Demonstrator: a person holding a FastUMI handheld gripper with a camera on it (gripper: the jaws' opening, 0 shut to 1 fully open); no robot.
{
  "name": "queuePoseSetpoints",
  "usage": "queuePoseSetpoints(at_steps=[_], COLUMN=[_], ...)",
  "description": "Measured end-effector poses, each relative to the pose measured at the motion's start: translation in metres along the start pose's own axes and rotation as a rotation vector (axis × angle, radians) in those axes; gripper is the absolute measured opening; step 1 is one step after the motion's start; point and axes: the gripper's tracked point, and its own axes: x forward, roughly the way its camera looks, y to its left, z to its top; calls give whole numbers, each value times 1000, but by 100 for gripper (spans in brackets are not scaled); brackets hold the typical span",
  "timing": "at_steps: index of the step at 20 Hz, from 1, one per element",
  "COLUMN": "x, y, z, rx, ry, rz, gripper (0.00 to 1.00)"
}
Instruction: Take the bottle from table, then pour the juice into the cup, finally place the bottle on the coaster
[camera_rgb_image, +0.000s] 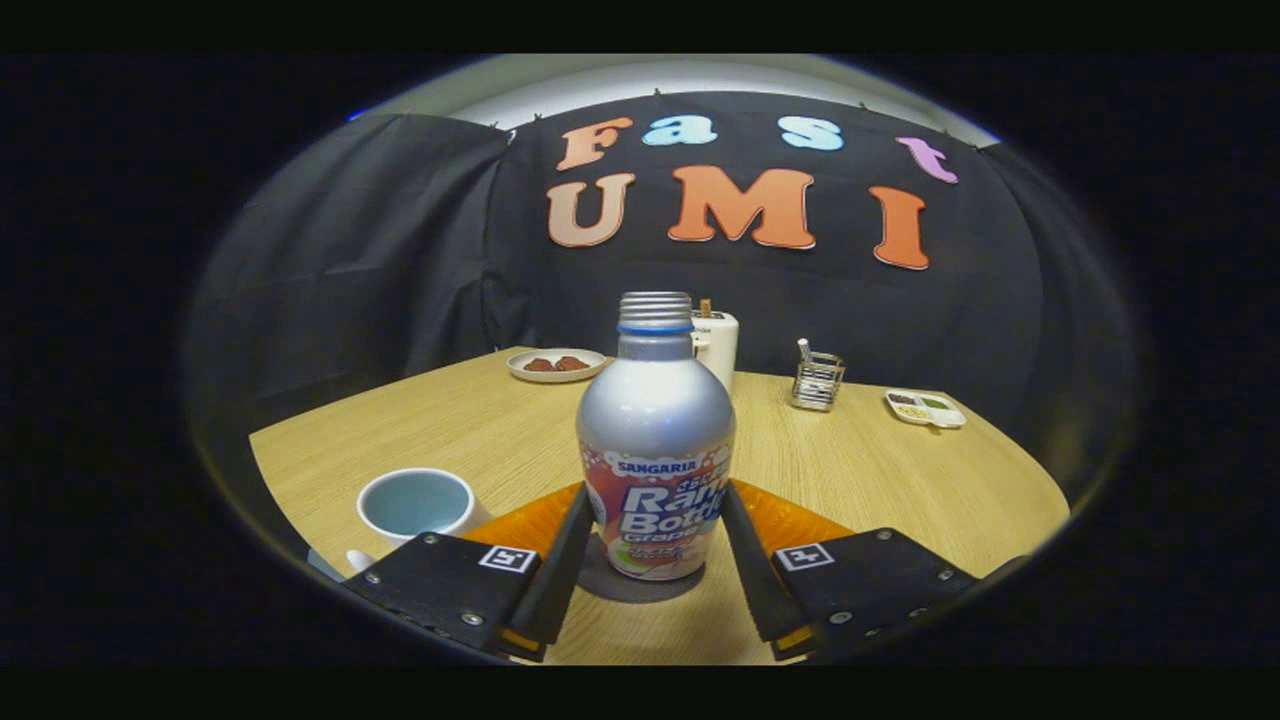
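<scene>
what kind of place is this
Likely a staged recording booth: black cloth wall behind a light wooden table set with a silver metal bottle between the gripper fingers and a snack plate.

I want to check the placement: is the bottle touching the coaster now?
Touching. In the gripper view the bottle stands upright with its base on the dark coaster, between the gripper fingers.

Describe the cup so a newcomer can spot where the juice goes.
On the round wooden table, look beside the silver aluminium bottle that stands between the tongs. The white ceramic cup stands there, the only open vessel, pale blue inside.
</scene>
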Motion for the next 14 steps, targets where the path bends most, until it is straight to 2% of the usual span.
queuePoseSetpoints(at_steps=[10,14], x=[5,0], y=[6,5], z=[-16,-20], rx=[15,17], ry=[16,23], rz=[8,2], gripper=[73,78])
